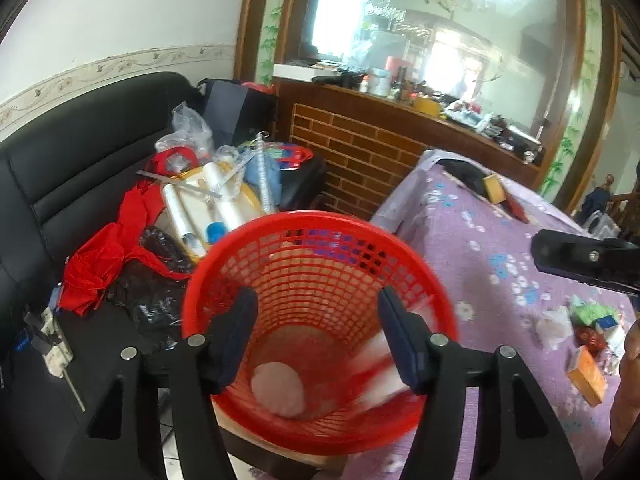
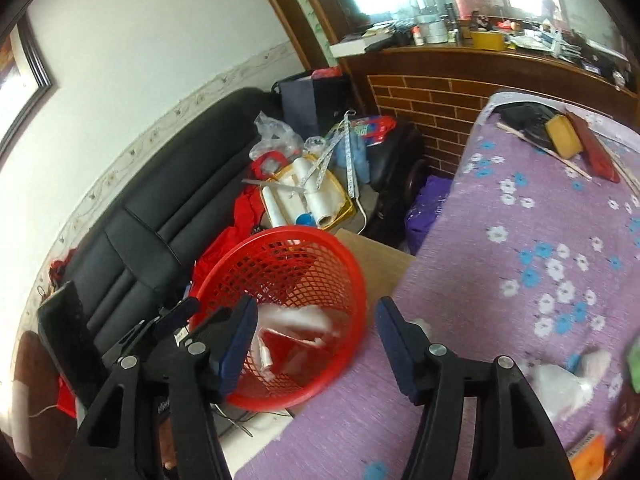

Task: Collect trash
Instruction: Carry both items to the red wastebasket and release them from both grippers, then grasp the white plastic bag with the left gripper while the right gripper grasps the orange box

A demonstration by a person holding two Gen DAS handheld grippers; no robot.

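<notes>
While the left wrist view is looked through, the left claw point(image 1: 318, 334) is seen with its jaws parted and nothing pressed between them, poised directly over the mouth of the red basket point(image 1: 320, 224). A pale crumpled wad point(image 1: 279, 388) lies at the basket's bottom, below the gap between the jaws, and a blurred white and red wrapper point(image 1: 380, 376) is seen just inside the right-hand finger, its contact with the pad not clear. More litter point(image 1: 580, 332) is scattered on the purple flowered bench point(image 1: 480, 264) to the right, where the tip of the right claw point(image 1: 584, 258) enters the picture. From the right wrist view, the right claw point(image 2: 316, 338) is shown spread and empty, straddling the basket's right rim point(image 2: 352, 280) and the bench edge point(image 2: 460, 280). White scraps point(image 2: 296, 324) are seen inside the basket, and a clear plastic piece point(image 2: 560, 390) lies on the bench well to the right of the jaws.
</notes>
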